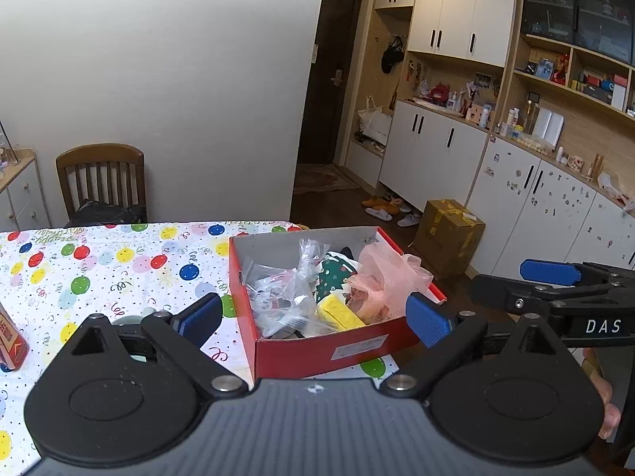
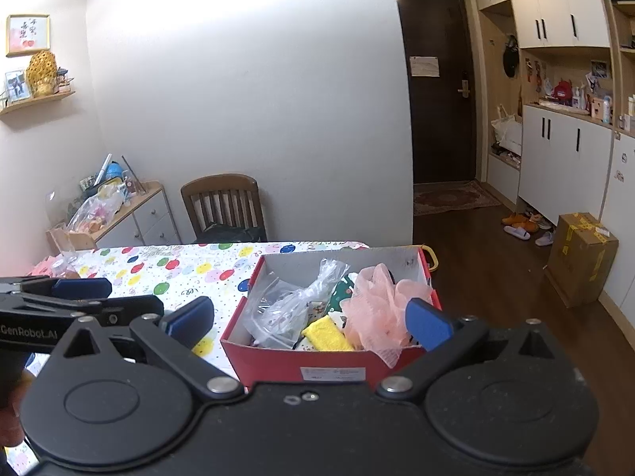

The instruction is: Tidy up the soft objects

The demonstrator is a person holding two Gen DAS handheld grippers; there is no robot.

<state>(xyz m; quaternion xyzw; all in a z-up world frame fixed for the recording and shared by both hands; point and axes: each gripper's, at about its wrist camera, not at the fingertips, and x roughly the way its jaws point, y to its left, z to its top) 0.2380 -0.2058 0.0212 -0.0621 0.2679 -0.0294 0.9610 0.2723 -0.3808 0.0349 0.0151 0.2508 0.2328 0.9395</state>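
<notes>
Both grippers, left gripper (image 1: 313, 315) and right gripper (image 2: 309, 323), hover jaws apart and empty before the red box (image 2: 317, 367), where pink mesh puff (image 2: 381, 305), yellow sponge (image 2: 327, 333) and plastic bags (image 2: 293, 305) lie piled — sorted already or awaiting picking, hard to call.

Balloon-print tablecloth table (image 1: 119, 269), red shoebox (image 1: 329, 351) at corner, small red carton (image 1: 12, 341)
</notes>
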